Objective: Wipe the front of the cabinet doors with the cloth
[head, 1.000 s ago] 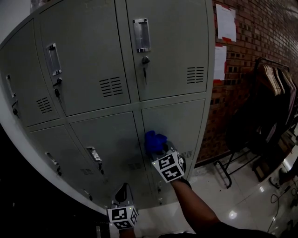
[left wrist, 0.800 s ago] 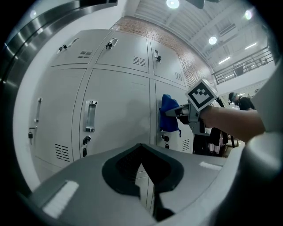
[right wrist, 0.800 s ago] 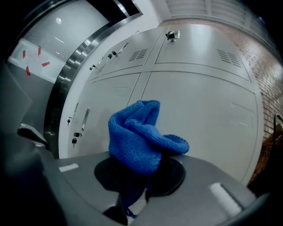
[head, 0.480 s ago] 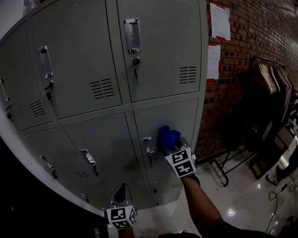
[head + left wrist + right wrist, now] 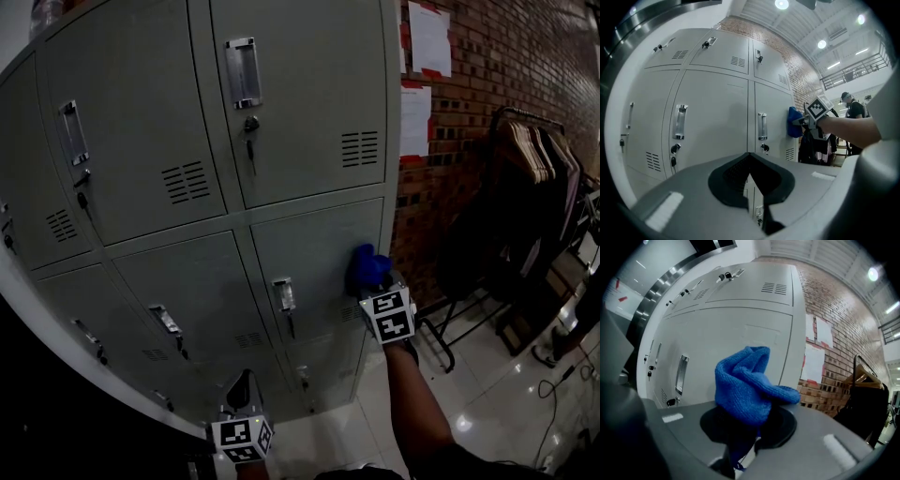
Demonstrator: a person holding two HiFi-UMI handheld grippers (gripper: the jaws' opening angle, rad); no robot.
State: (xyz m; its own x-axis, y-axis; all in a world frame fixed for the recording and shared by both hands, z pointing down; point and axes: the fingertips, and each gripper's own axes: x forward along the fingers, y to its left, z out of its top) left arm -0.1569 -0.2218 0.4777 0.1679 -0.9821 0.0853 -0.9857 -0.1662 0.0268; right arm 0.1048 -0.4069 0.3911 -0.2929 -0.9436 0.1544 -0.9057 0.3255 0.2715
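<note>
Rightward along the lower door [image 5: 314,258] since a second ago: cloth [image 5: 745,385] now near its right edge.
Jaws of my right gripper [image 5: 743,437] pinch the cloth by its lower folds, the bunch seemingly pressed to the door. My left gripper [image 5: 750,183] hangs low, jaws closed on nothing. Push further and I may slide off the cabinet edge. Dragging back hard could snag the handle [image 5: 284,295] and tug the cloth free.

Locker room or changing area in an industrial-type building. Bank of grey metal lockers [image 5: 309,103] with handles, keys in the locks and vent slots. Bare brick wall [image 5: 497,56] with paper notices [image 5: 429,37] stuck on. Clothes rack [image 5: 539,159] with hangers and dark garments beside it. Glossy tiled floor [image 5: 469,412]. High ceiling with round lights [image 5: 821,44] and an upper-level railing [image 5: 853,72].
</note>
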